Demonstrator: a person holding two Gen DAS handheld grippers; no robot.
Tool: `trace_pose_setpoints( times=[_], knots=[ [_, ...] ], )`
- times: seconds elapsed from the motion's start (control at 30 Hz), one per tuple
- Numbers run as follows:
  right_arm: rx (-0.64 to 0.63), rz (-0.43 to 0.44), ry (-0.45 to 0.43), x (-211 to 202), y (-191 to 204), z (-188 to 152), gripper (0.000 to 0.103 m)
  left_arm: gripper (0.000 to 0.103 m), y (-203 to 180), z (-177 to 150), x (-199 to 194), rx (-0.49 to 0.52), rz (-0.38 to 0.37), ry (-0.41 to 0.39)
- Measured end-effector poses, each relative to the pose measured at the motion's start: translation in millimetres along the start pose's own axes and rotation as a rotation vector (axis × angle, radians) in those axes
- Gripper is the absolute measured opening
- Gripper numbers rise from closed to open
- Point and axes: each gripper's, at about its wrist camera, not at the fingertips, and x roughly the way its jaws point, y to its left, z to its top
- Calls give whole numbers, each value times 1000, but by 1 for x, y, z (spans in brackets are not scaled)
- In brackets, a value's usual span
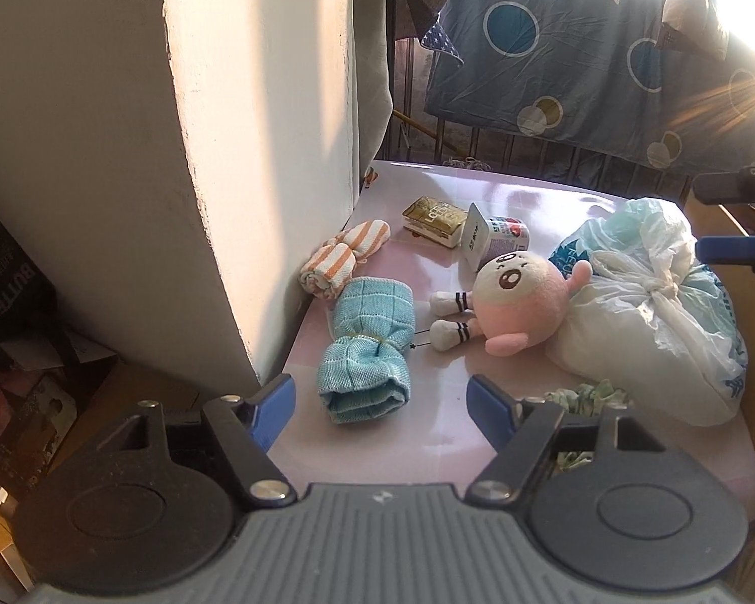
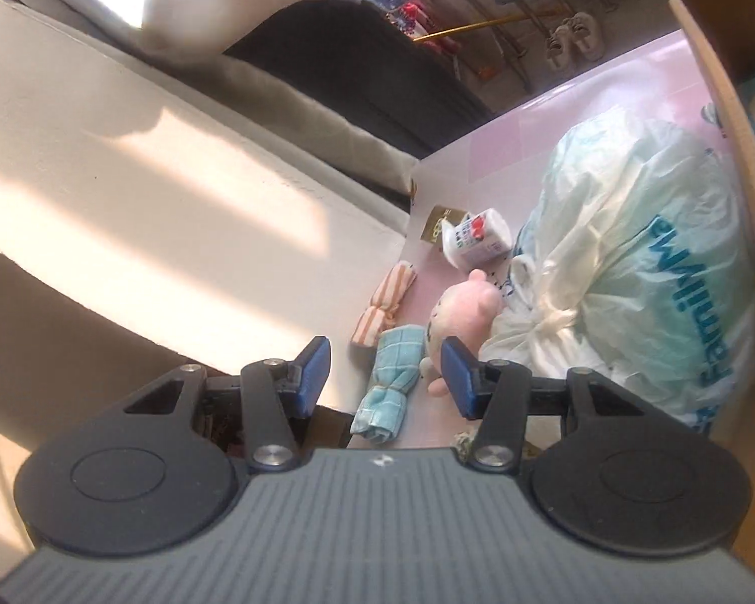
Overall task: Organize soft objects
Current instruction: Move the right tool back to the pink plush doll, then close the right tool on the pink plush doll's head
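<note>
- Pale pink, glossy tabletop [image 1: 428,433] is seen filling the centre of the left wrist view, bounded at the left by a cream wall [image 1: 256,151].
- A light blue checked towel roll [image 1: 365,347], bound at its middle by a band, is seen lying in the lower centre, just ahead of the left gripper [image 1: 380,405].
- The left gripper's blue fingers [image 1: 277,402] are held wide apart; nothing is pressed between them, and the towel roll's near end lies in the gap without being touched.
- An orange-and-white striped cloth roll [image 1: 345,256] is placed against the wall, just above the blue roll.
- A pink and cream plush doll [image 1: 518,302] is laid on its side at centre right, its head against a knotted white plastic bag [image 1: 649,322].
- A gold carton [image 1: 435,219] and a tipped cup [image 1: 498,241] are found above the doll, touching each other.
- Patterned blue bedding [image 1: 579,50] is hung across the upper right.
- In the right wrist view, the right gripper [image 2: 385,377] is held partly spread and empty; the blue roll and doll are seen beyond its fingers, well apart from them.
- A brown cardboard box wall [image 2: 730,126] is seen along the right edge.
</note>
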Motion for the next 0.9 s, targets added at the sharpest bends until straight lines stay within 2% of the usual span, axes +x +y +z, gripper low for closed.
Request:
trace_pose_setpoints(
  times=[0.17, 0.23, 0.37, 0.47, 0.6, 0.7, 0.73, 0.9],
  knots=[
    [63, -19, 84, 57, 4, -6, 48, 75, -2, 14, 20, 67, -41, 0],
    [80, -48, 97, 72, 1, -9, 48, 69, -6, 21, 31, 83, -62, 11],
    [30, -170, 56, 89, 1, 2, 47, 68, -21, 34, 54, 157, -128, 25],
    [-27, -254, 29, 99, 5, 16, 46, 68, -38, 42, 79, 197, -228, 83],
    [-58, -329, 44, 118, -4, 33, 46, 68, -53, 51, 111, 188, -303, 157],
    [-93, -397, 44, 133, -8, 44, 46, 73, -58, 60, 131, 159, -328, 195],
    [-94, -409, 47, 135, -10, 47, 46, 76, -59, 63, 136, 147, -340, 208],
    [-93, -419, 122, 159, -18, 53, 48, 79, -62, 72, 160, 95, -376, 275]
  ],
)
